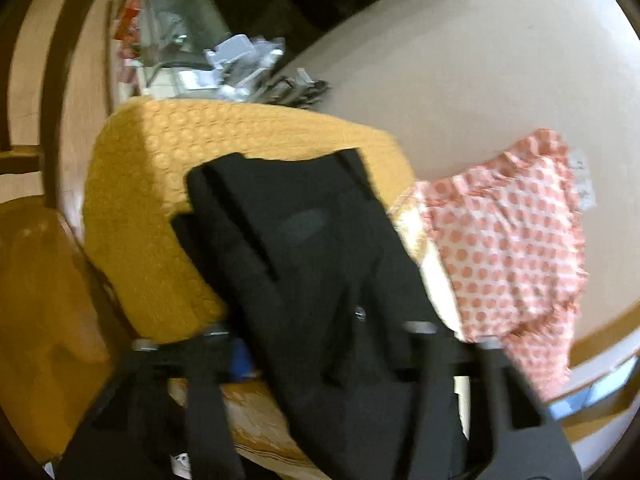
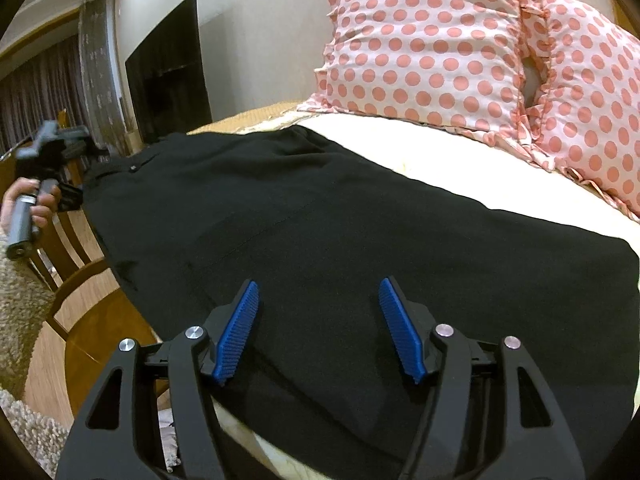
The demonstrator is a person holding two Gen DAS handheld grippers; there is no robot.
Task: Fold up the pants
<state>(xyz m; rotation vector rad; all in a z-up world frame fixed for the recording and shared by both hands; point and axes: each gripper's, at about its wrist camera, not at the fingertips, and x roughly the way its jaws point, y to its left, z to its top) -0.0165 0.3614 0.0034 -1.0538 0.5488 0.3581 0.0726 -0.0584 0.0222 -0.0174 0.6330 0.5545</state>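
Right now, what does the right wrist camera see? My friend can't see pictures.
Black pants lie spread flat on a bed, and the right gripper hovers over them with its blue-padded jaws apart. Two pink polka-dot pillows sit behind; the other gripper is at far left.

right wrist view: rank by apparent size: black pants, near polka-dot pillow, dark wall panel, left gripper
1. black pants, fills most of the frame
2. polka-dot pillow
3. dark wall panel
4. left gripper, smallest, but it sits farthest from the camera and is blurred, so its size is unsure.
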